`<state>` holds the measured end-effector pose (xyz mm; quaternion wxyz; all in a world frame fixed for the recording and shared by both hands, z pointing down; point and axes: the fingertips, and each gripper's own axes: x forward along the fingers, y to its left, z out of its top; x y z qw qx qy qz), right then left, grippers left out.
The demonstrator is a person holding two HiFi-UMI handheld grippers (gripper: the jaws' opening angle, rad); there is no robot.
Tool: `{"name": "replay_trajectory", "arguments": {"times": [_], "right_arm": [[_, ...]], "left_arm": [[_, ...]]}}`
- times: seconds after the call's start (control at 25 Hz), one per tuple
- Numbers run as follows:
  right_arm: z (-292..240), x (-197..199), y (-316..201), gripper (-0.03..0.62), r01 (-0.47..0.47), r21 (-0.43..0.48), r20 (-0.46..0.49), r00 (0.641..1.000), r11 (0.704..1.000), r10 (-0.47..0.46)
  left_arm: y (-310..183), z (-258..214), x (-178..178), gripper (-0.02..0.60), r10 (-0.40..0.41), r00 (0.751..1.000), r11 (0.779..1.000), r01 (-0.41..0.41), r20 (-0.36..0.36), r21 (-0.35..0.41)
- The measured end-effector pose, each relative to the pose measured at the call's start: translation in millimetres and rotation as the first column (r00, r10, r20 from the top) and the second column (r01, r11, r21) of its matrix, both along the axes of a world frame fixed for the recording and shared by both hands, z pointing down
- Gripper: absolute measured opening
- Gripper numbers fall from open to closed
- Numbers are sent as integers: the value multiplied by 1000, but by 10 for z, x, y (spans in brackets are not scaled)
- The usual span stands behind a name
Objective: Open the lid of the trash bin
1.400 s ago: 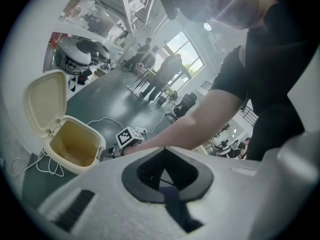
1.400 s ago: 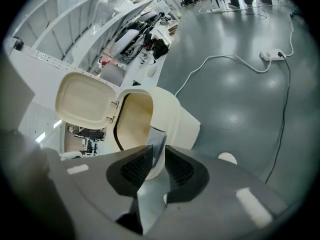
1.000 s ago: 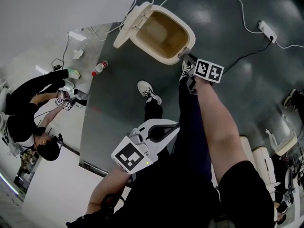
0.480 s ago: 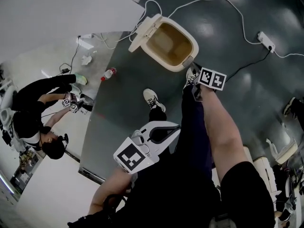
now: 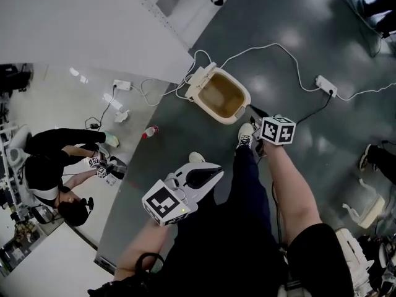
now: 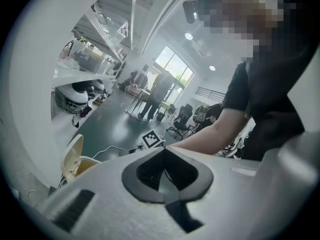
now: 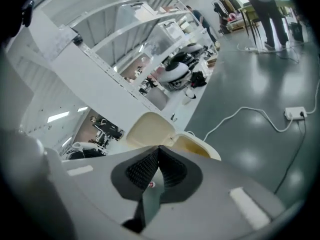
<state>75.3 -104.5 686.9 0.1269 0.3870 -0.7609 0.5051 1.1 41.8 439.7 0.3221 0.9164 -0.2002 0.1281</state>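
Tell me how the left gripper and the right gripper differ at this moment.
The right gripper points toward the open trash bin; the left gripper is held back beside the person's leg, farther from the bin. In the head view the right one shows mainly its marker cube, the left one its white body. Both are shut and hold nothing.

We find the trash bin point(image 5: 223, 98) on the floor point(image 5: 297, 36) at our twelve o'clock, close to the corner of the wall point(image 5: 93, 23), with its lid point(image 5: 200, 82) tipped back off the rim at the bin's ten o'clock. From the bin, a power strip point(image 5: 325, 85) lies well apart at three o'clock and a bottle point(image 5: 148, 131) at eight o'clock. Our right gripper point(image 5: 254, 111) is just beside the rim at five o'clock, apart from it, and our left gripper point(image 5: 216, 169) is farther back at six o'clock.
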Motion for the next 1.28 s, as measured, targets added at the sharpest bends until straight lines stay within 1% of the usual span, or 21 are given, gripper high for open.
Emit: {"name": "replay_trajectory", "arguments": {"times": [0.16,0.32,0.4,0.52,0.68,0.84,0.96,1.04,1.12,1.2,1.28], "right_arm": [[-829,-73,7,8,13,117,27,1000,993,-17],[-1639,-170,125,8,9,212,65,998,977,-23],[-1995,-244,164,8,13,251,90,995,968,-37],[-2532,-370,274,8,26,300,128,989,953,-68],[-3297,-520,603,8,59,392,168,977,918,-134],[-3945,-650,972,8,91,490,173,965,867,-199],[-4312,-753,1251,8,114,553,163,957,825,-241],[-4497,-814,1431,8,134,587,146,953,798,-267],[-4609,-869,1588,7,153,608,118,953,779,-279],[-4637,-910,1725,8,165,612,85,958,773,-272],[-4618,-946,1838,8,168,608,67,963,776,-261]], "left_arm": [[-18,-350,-205,3,-32,999,999,33,-29,40],[-11,-710,-360,3,-67,995,995,71,-75,64],[-42,-825,-446,3,-82,992,993,90,-93,76],[-114,-993,-602,3,-130,982,987,141,-138,80],[-94,-1263,-786,3,-186,964,976,204,-187,79],[-2,-1546,-835,3,-171,958,977,195,-231,89],[83,-1784,-855,3,-147,953,977,182,-264,112],[155,-1912,-876,3,-129,954,975,172,-271,140],[213,-1954,-888,3,-112,957,974,158,-267,160],[277,-1914,-887,3,-100,962,976,145,-255,164],[362,-1871,-871,3,-91,964,978,134,-251,160]]}}
